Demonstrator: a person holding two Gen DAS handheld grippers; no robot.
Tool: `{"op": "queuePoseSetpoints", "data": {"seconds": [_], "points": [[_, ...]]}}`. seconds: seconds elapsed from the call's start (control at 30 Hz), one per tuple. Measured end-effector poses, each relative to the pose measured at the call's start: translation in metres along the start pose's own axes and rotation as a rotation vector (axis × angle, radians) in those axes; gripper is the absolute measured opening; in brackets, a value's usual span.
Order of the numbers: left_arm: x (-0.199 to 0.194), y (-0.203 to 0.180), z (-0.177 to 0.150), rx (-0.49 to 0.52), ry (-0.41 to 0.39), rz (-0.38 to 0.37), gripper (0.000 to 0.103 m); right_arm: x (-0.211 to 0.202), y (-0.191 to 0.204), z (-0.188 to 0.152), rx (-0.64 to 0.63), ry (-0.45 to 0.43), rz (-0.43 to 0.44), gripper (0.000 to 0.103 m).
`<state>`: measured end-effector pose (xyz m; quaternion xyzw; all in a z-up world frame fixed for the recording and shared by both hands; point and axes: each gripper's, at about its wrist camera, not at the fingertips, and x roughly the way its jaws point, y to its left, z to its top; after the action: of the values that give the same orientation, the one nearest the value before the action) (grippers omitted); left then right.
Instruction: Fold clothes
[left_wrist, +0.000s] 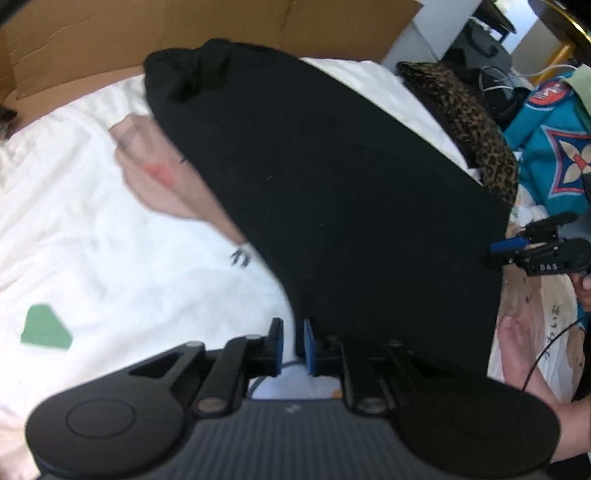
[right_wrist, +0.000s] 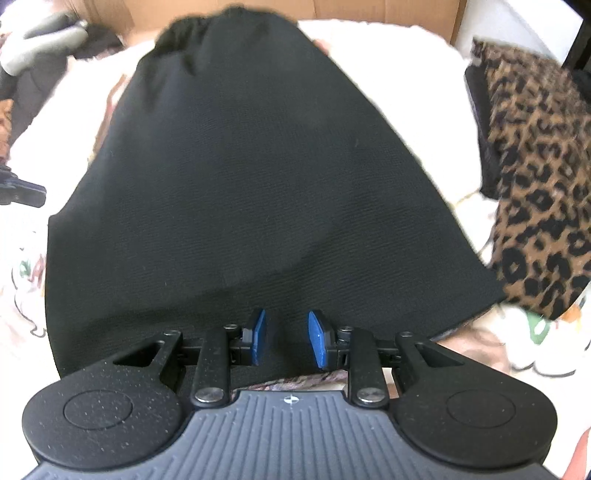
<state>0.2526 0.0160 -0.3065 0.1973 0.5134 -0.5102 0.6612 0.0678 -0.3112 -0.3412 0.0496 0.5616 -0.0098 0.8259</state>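
Lying flat on white bedding (left_wrist: 92, 221), black garment (right_wrist: 258, 166), tapered, both grippers' jaws parted.

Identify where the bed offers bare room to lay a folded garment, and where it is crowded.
Free: the white sheet left of the black garment, around the green patch. Crowded: the right side, where the leopard-print fabric and teal cloth pile up.

right gripper (right_wrist: 284, 339): fingers apart, over near hem | black garment (right_wrist: 258, 177): spread flat on white bed cover (right_wrist: 406, 74) | leopard-print fabric (right_wrist: 535, 166): beside garment's right edge | cardboard (right_wrist: 369, 9): behind
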Motion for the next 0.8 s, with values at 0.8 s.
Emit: {"op": "queuePoseSetpoints", "data": {"seconds": [0.8], "points": [[0.032, -0.028, -0.003, 0.103, 0.132, 0.002, 0.015, 0.021, 0.026, -0.009, -0.113, 0.048, 0.023, 0.032]]}}
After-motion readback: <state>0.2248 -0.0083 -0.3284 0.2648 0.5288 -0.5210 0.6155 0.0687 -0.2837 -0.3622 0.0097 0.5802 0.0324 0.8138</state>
